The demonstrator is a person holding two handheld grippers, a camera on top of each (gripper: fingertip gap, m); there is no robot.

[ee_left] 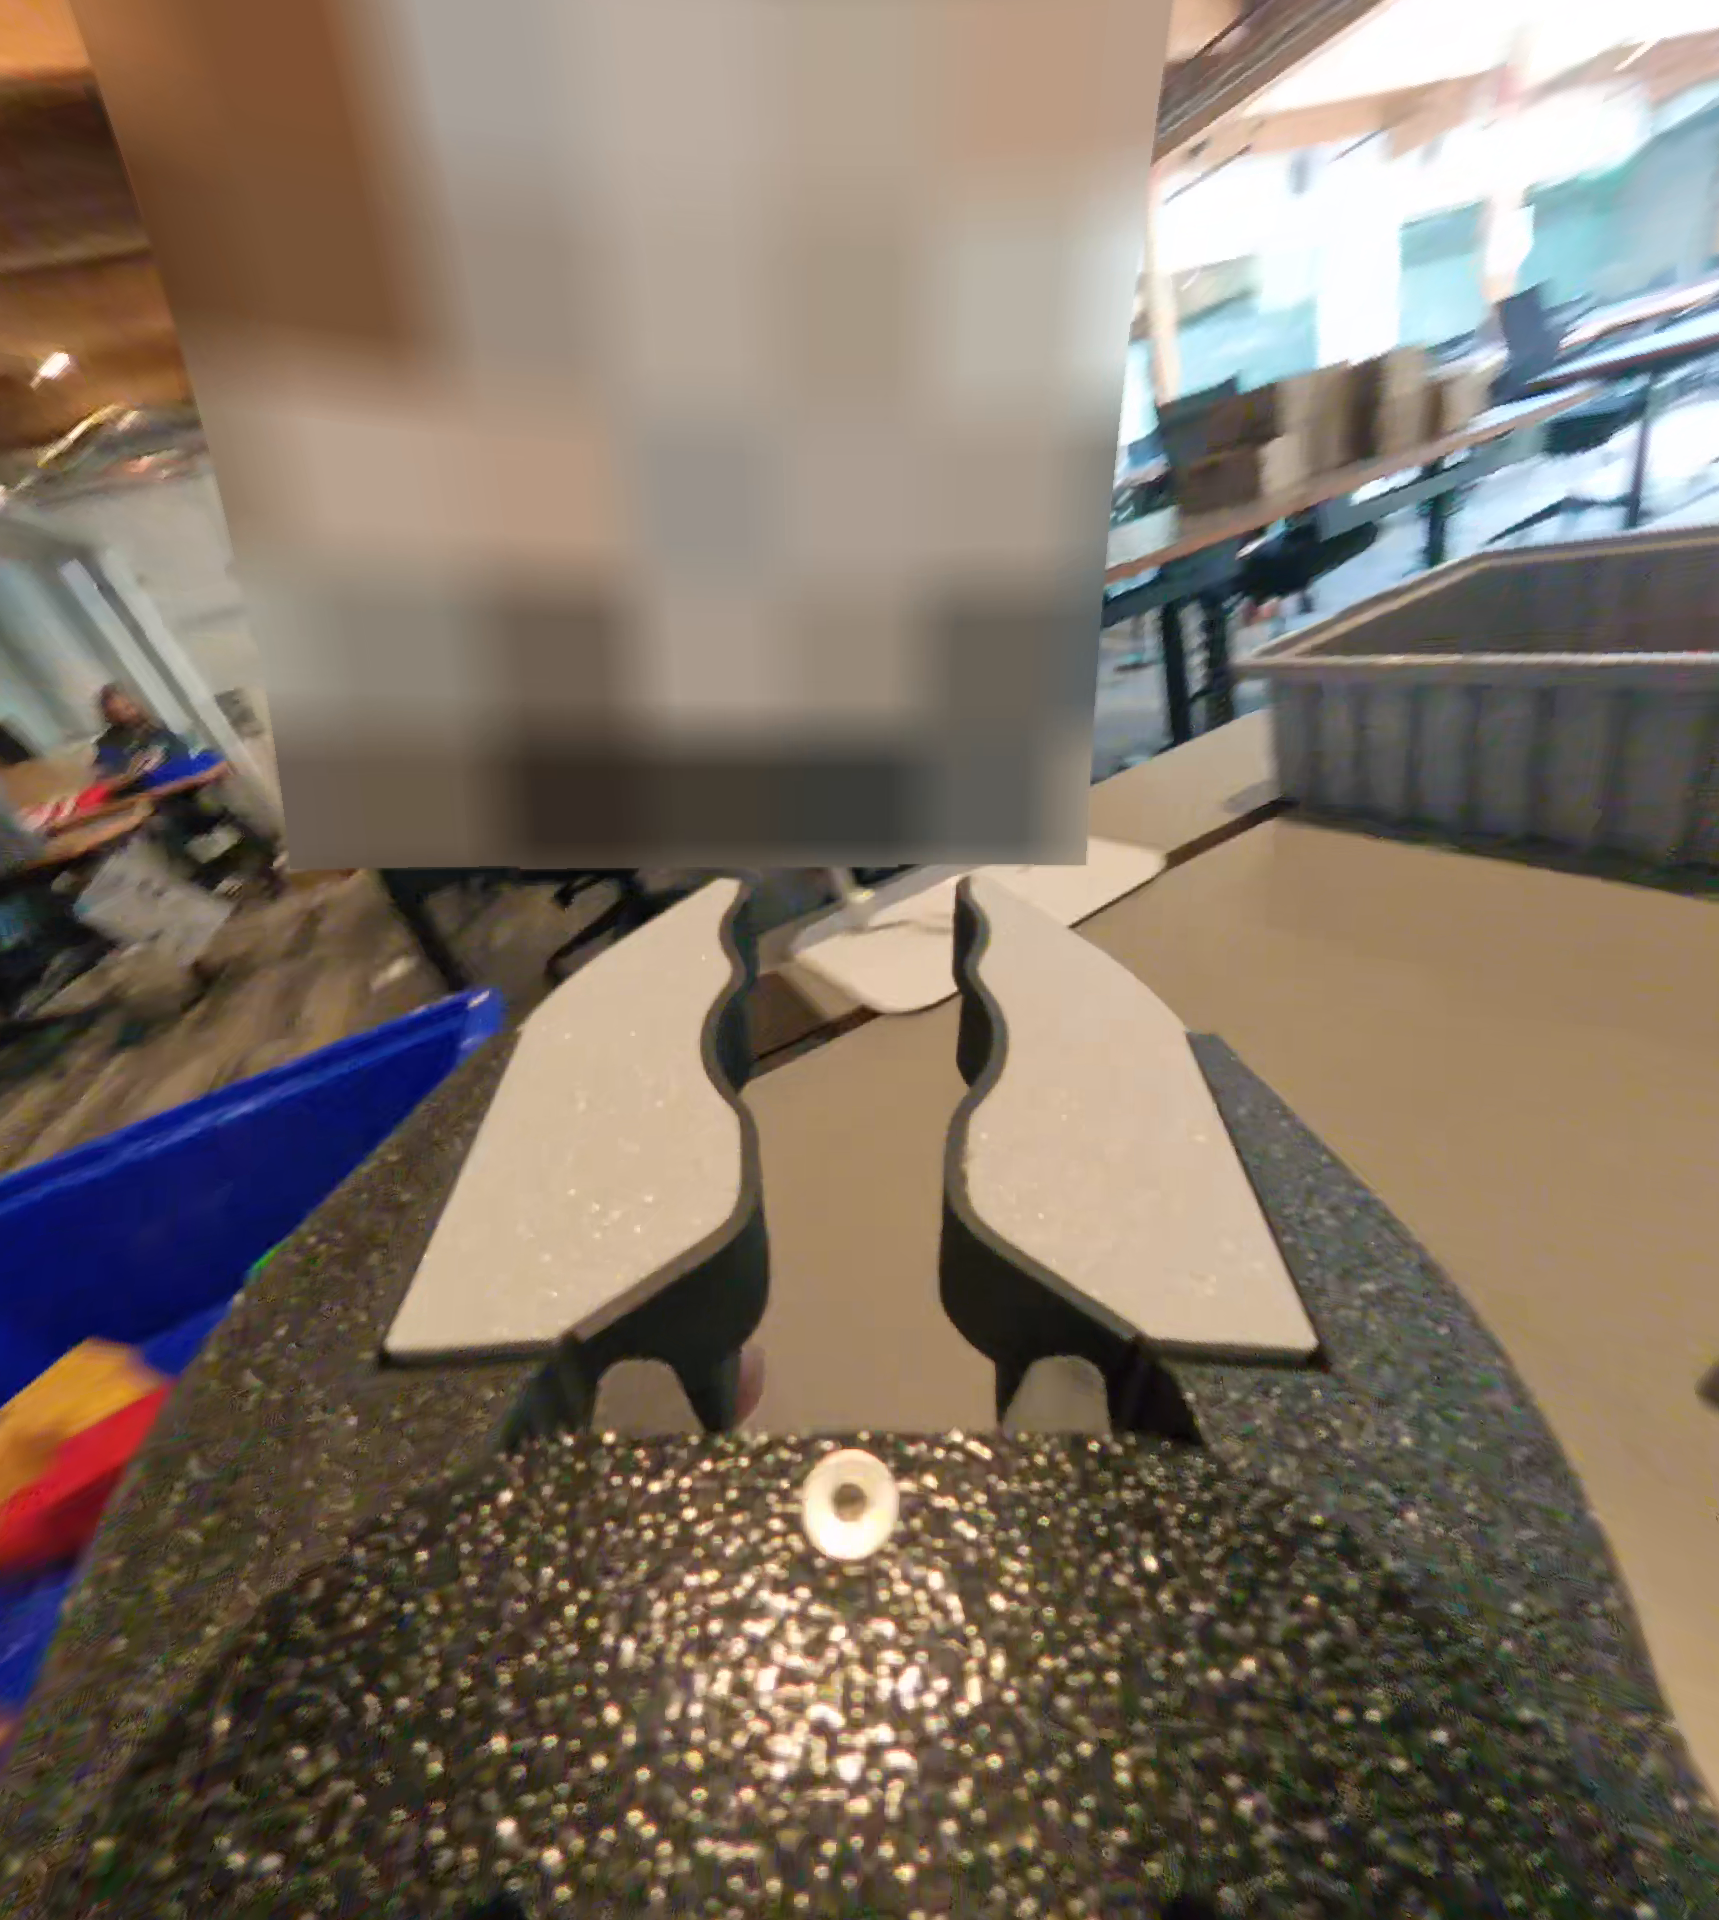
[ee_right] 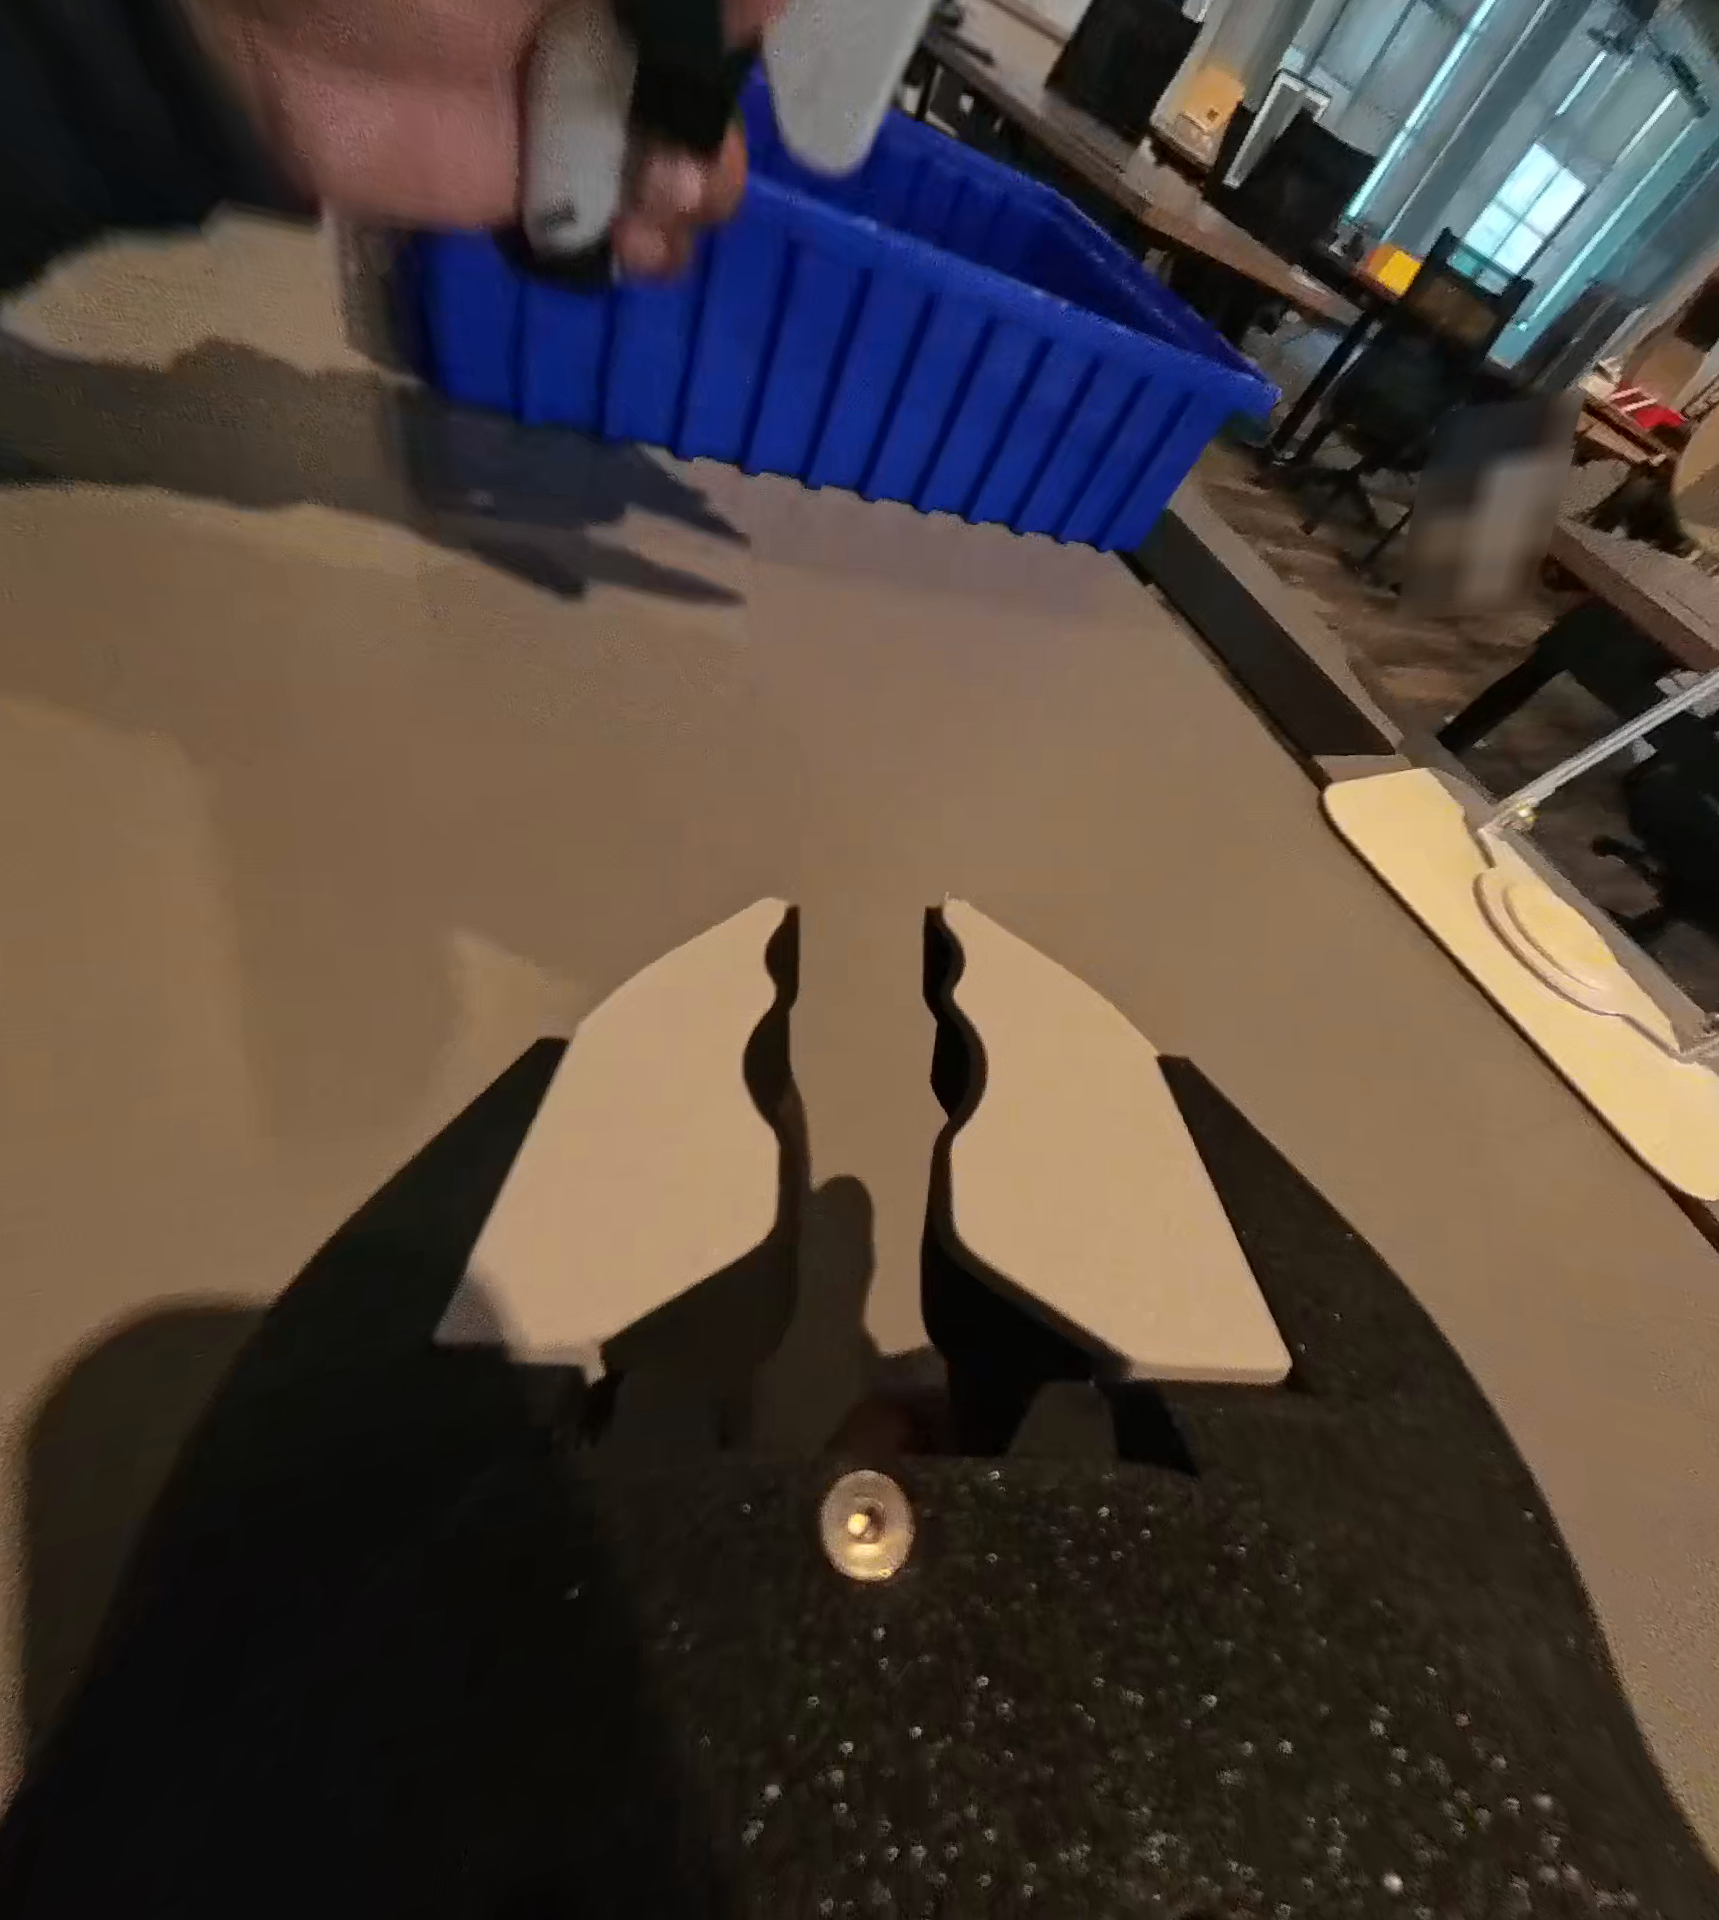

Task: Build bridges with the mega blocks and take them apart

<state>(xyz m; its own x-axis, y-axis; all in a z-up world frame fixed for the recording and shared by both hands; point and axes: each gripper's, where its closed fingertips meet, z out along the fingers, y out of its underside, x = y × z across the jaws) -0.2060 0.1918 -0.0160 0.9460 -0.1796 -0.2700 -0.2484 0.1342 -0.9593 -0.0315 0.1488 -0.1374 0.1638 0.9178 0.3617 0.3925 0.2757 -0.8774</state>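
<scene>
Blue bin (ee_left: pixel 159 1174) with blurred red and yellow blocks (ee_left: pixel 13 1475) inside; both grippers' fingers (ee_left: pixel 626 1122) parted, empty.

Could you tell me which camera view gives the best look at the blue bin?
The right wrist view: the blue bin shows its whole ribbed side wall and rim on the table. The left wrist view catches only a blurred corner with colourful blocks inside.

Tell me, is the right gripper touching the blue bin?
Apart. The right wrist view shows the right gripper open over bare table, with the blue bin well ahead across the tabletop.
</scene>
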